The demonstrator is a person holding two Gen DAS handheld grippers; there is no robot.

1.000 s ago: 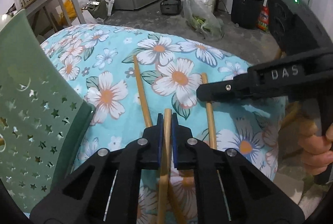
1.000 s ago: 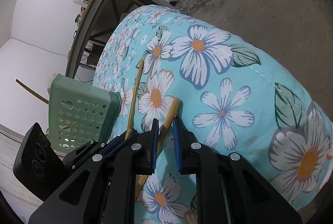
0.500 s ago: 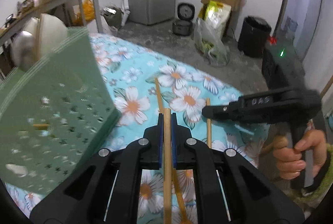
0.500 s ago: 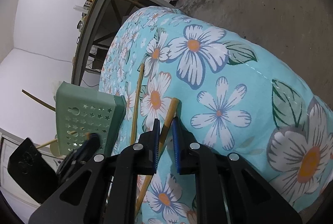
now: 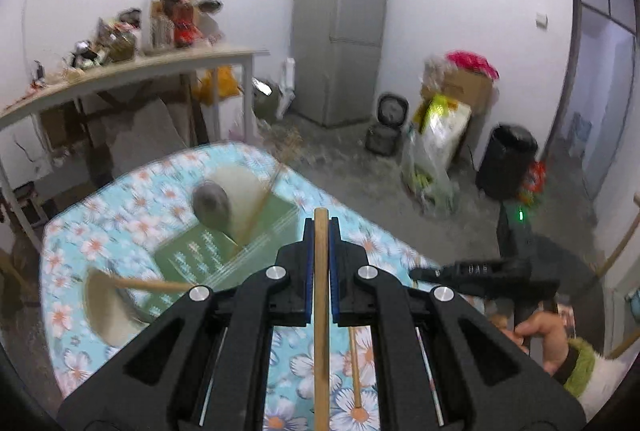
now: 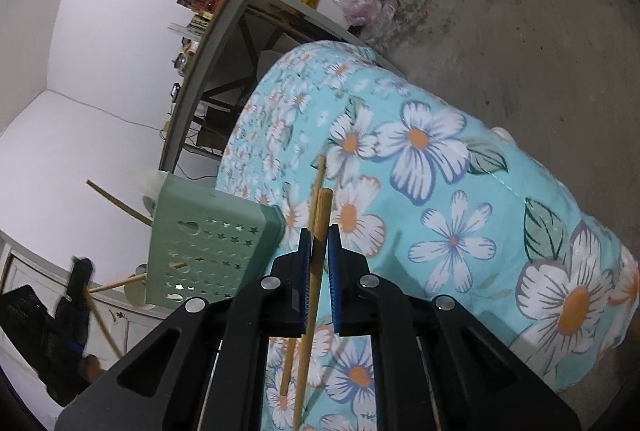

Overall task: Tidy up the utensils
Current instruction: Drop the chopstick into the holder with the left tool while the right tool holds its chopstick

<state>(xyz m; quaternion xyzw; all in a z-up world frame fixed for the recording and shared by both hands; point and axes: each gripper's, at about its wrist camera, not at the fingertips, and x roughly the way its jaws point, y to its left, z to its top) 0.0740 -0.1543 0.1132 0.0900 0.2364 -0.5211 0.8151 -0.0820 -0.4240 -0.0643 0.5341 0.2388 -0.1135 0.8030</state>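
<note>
My left gripper point(image 5: 321, 231) is shut on a wooden chopstick point(image 5: 321, 311) and holds it high above the floral table point(image 5: 80, 231). Below it stands a green perforated utensil holder point(image 5: 200, 255) with a wooden ladle point(image 5: 108, 307), a metal spoon point(image 5: 212, 207) and other utensils in it. My right gripper point(image 6: 319, 243) is closed around another wooden chopstick point(image 6: 316, 271), lifted off the cloth. A third chopstick point(image 6: 308, 251) lies on the table point(image 6: 440, 191) under it. The holder point(image 6: 208, 247) also shows in the right wrist view, to the left.
A chopstick point(image 5: 354, 375) lies on the cloth under my left gripper. Beyond the table are a grey fridge point(image 5: 340, 31), a cluttered side table point(image 5: 120, 71), a rice cooker point(image 5: 388, 127), bags and a black bin point(image 5: 508, 163) on the concrete floor.
My left gripper has risen well above the table with its chopstick, and the holder now lies below it. My right gripper has closed on its chopstick and lifted it off the cloth.
</note>
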